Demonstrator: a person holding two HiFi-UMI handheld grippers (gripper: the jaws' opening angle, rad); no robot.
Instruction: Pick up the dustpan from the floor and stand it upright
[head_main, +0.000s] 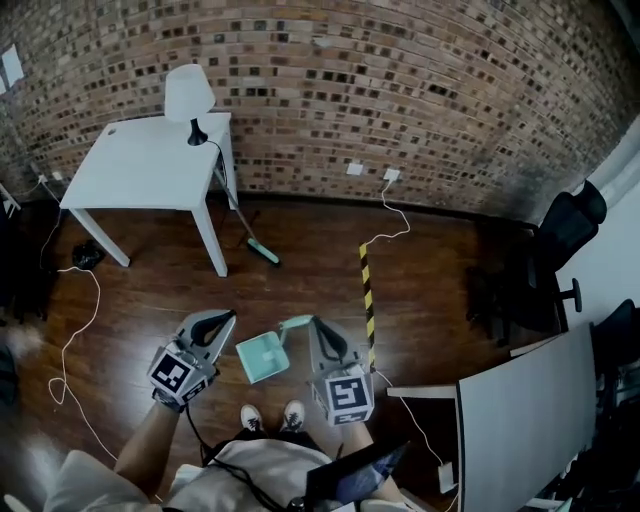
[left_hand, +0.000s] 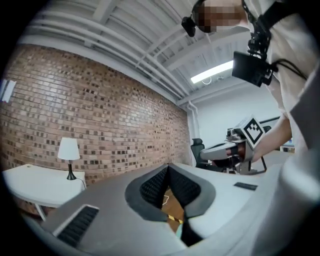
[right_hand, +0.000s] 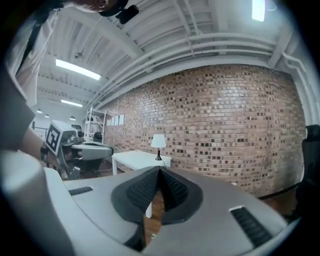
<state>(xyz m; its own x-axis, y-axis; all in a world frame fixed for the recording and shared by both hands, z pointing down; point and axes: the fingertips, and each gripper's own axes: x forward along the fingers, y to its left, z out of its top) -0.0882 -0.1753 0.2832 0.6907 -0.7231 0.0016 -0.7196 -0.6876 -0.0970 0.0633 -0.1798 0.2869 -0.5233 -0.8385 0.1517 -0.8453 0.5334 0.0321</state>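
Observation:
In the head view the teal dustpan (head_main: 262, 357) sits on the dark wood floor just ahead of the person's shoes, with its handle (head_main: 295, 322) pointing away to the right. I cannot tell whether it lies flat or stands. My left gripper (head_main: 228, 316) is held up to its left and my right gripper (head_main: 318, 323) to its right, both well above it and touching nothing. The left gripper (left_hand: 167, 167) has its jaws shut on nothing and faces the brick wall. The right gripper (right_hand: 160, 170) is likewise shut and empty.
A white table (head_main: 150, 165) with a lamp (head_main: 188, 95) stands at the back left, and a teal-headed broom (head_main: 262, 252) leans against it. A yellow-black tape strip (head_main: 367, 300) and loose cables (head_main: 75, 330) lie on the floor. An office chair (head_main: 560, 250) and a white desk (head_main: 520, 420) are at the right.

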